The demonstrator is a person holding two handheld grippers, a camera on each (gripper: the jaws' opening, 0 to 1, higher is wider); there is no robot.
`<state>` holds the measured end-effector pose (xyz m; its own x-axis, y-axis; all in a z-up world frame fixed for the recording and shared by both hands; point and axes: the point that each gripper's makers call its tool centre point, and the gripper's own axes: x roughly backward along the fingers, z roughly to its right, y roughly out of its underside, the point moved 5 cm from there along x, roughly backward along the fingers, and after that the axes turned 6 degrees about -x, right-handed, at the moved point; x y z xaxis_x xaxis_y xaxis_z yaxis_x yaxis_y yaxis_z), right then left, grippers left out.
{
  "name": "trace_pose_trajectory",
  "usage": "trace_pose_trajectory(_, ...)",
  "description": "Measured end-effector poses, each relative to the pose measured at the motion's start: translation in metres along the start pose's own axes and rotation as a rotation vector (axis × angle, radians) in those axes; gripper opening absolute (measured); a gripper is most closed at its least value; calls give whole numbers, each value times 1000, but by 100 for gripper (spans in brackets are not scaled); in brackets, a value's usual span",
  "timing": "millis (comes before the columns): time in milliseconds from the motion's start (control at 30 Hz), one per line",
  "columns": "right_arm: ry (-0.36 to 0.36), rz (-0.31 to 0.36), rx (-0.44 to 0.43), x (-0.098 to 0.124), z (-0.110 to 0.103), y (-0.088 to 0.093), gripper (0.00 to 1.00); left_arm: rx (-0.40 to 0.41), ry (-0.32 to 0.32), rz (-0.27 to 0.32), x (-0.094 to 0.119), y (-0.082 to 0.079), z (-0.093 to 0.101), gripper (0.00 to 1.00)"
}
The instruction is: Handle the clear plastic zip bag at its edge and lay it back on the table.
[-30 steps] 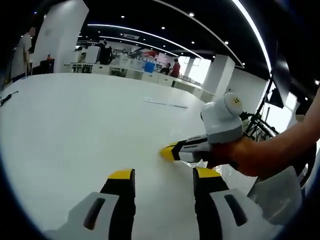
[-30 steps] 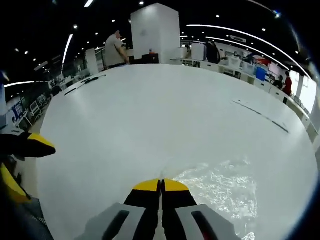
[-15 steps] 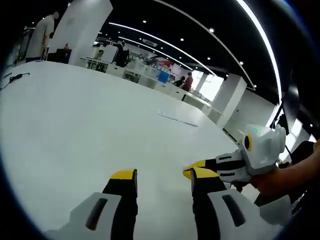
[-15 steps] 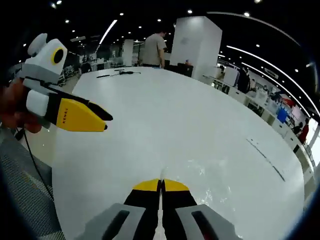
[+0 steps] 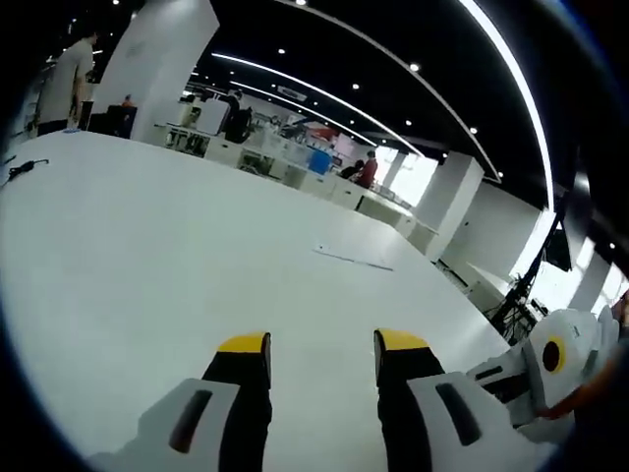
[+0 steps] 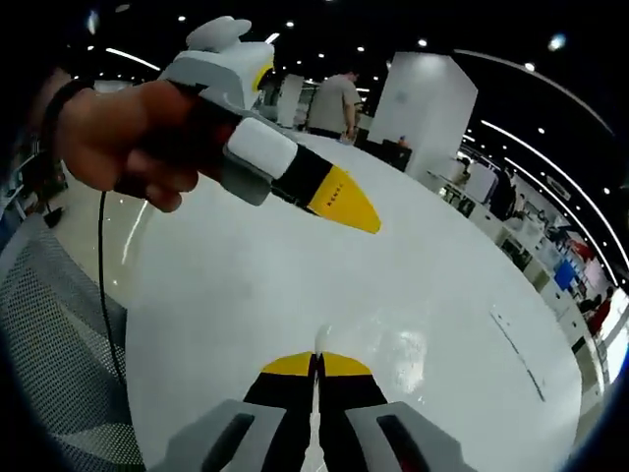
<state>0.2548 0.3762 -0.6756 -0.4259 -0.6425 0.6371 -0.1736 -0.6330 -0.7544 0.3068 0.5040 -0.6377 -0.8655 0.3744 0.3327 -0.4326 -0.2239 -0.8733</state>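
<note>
Right gripper [image 6: 316,362]: jaws pressed together on the edge of the clear plastic zip bag [image 6: 398,346], a thin sliver poking out at 12 o'clock; rest of bag lies on the white table [image 6: 246,285] toward 2 o'clock. Left gripper [image 5: 319,346]: jaws wide apart, nothing between, over bare table. A hand [image 6: 128,143] holds the left gripper at 10 o'clock in right gripper view.

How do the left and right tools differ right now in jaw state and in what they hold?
The left tool has its jaws apart with bare table between them, while the right tool has its jaws pressed together. The left tool holds nothing; the right tool pinches the edge of the clear plastic zip bag, a sliver sticking up between its tips. Both have yellow tips on black jaws.
</note>
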Motion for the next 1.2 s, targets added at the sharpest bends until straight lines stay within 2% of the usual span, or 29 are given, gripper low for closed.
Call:
trace_pose_trajectory(100, -14, 0, -4, 3, -6, -1, 0, -1, 6, -10, 0, 2, 6, 39)
trace_pose_trajectory(200, -21, 3, 2, 6, -12, -3, 0, 31, 4, -12, -7, 3, 3, 37)
trace_pose_trajectory(267, -26, 6, 12, 8, -16, -4, 0, 24, 5, -28, -13, 5, 1, 36)
trace_pose_trajectory(467, -50, -1, 78, 12, -29, -4, 0, 17, 4, -67, -16, 9, 3, 33)
trace_pose_trajectory(567, -61, -18, 147, 14, -37, -1, 0, 15, -15, -86, -22, 10, 3, 34)
trace_pose_trajectory(667, -65, -19, 158, 16, -42, 0, 0, 19, -25, -123, -25, 17, -1, 33)
trace_pose_trajectory(800, -77, -20, 176, 17, -50, 1, 0, 20, -32, -183, -25, 26, 0, 28)
trace_pose_trajectory(1033, -91, -17, 216, 19, -57, 0, 0, 57, -47, -225, -20, 38, -5, 19)
trace_pose_trajectory(1200, -104, -13, 259, 22, -63, 0, 0, 57, -56, -242, -18, 41, -8, 3)
